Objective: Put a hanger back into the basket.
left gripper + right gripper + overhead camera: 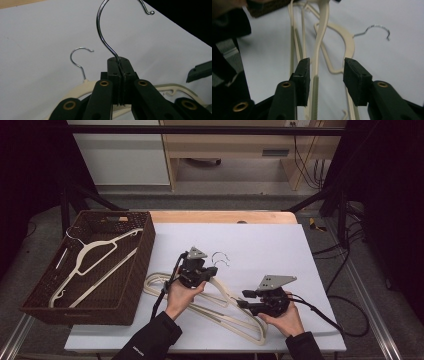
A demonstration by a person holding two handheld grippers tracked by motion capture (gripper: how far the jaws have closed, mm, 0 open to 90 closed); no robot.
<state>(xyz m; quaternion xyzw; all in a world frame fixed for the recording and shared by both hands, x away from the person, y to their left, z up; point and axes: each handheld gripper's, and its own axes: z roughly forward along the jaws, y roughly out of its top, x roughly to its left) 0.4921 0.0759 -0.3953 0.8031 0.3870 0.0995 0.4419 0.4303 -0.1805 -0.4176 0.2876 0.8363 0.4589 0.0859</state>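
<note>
Two cream plastic hangers (227, 312) lie stacked on the white sheet (260, 240). My left gripper (209, 270) is shut on the neck of one hanger's wire hook (100, 27), which curves up past the closed jaws of this gripper (119, 63). The second hanger's hook (78, 58) rests on the sheet just beyond. My right gripper (241, 299) sits at the hangers' lower right end. In the right gripper view its jaws (325, 75) stand open, with a cream hanger arm (319, 55) running between them, close to the left pad (303, 75).
A dark woven basket (142, 252) stands at the left of the table and holds another cream hanger (92, 255). Cables trail from both grippers toward the table's front and right edge (325, 315). A wooden strip (220, 216) borders the sheet at the back.
</note>
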